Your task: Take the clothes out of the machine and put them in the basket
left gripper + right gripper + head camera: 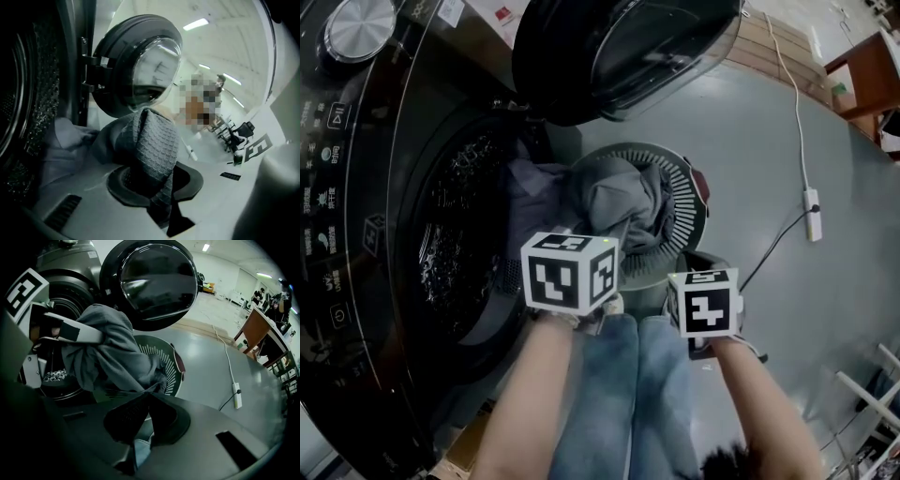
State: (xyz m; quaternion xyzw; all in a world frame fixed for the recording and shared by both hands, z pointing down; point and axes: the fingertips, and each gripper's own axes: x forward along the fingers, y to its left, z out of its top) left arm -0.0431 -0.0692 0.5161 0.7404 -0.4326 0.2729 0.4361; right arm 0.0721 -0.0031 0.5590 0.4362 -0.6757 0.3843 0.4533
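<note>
Left gripper view is showing the left gripper (157, 197) clamping a grey waffle-weave cloth (154, 145) that is draping from the black washer drum's (450, 234) mouth over the round slatted basket's (689, 202) rim, while the right gripper (146, 401) is hanging fully closed nearby, and the trailing end is likely risking a snag on the drum's lip.

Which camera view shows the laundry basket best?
The head view: it looks down on the basket, so its round rim and slotted wall show, with the grey garment draped over it. The right gripper view shows only one slotted side behind the garment. The left gripper view does not show it.
</note>
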